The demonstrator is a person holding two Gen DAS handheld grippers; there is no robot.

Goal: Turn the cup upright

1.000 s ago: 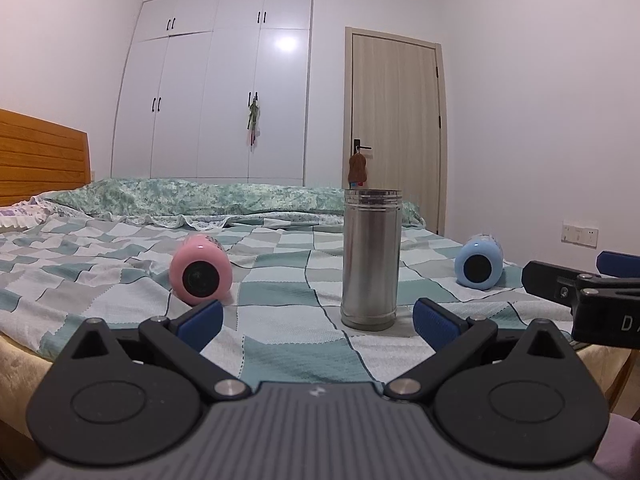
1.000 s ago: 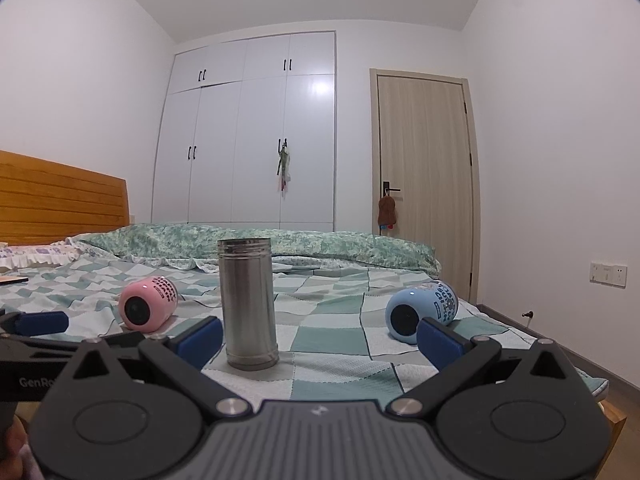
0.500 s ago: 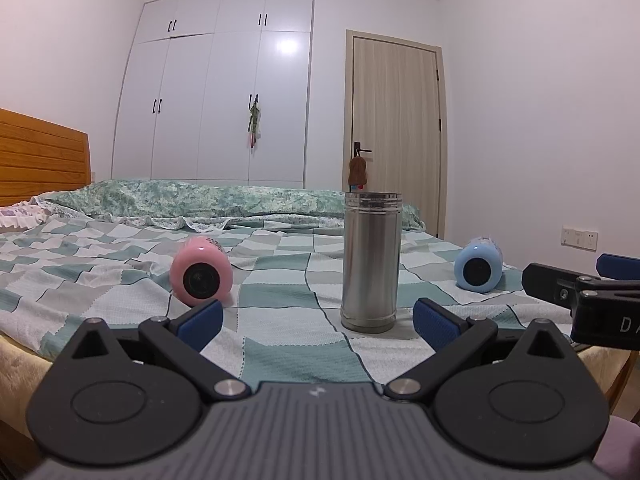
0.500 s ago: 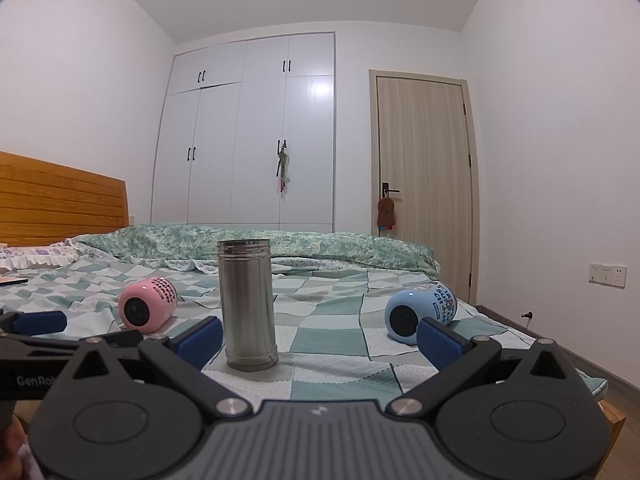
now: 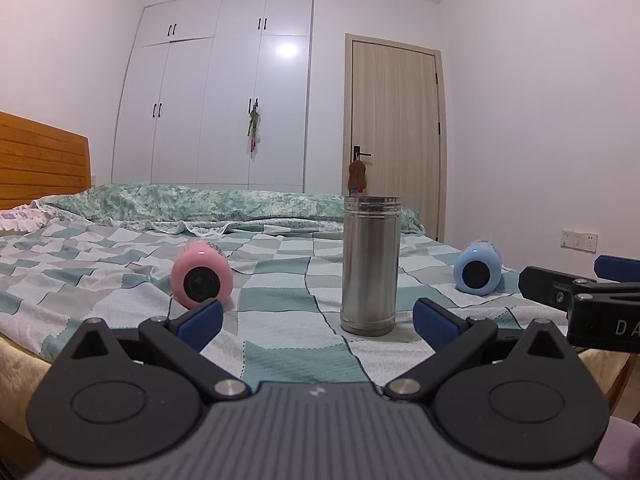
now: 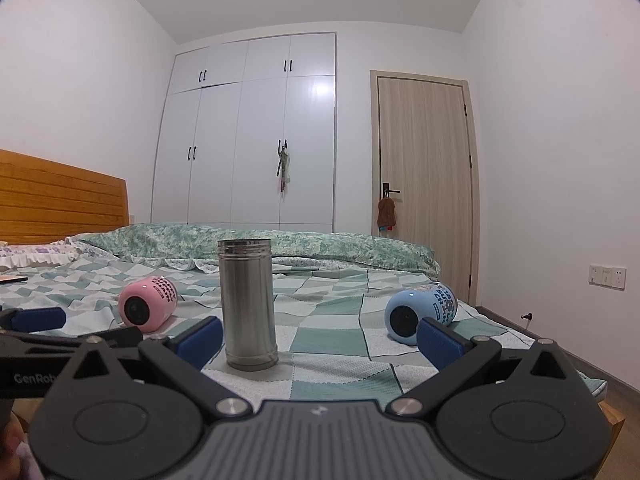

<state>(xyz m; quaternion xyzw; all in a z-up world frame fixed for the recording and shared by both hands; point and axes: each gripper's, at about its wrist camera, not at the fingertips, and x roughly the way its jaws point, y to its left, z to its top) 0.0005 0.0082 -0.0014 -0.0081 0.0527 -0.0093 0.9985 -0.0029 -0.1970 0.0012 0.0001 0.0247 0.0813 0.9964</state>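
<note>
Both grippers were wide open, holding nothing. The left gripper sat nearest the pink cup, which lay on its side at middle left, mouth facing us. The blue cup lay toward the right gripper.

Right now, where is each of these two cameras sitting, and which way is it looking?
Left wrist: sits on the left gripper, looking across the bed toward the wardrobe; its open fingers and the right gripper's tip show.
Right wrist: sits on the right gripper, facing the same way; its open fingers and the left gripper's tip show.
Both share the upright steel cup, the pink cup and blue cup on their sides.
</note>
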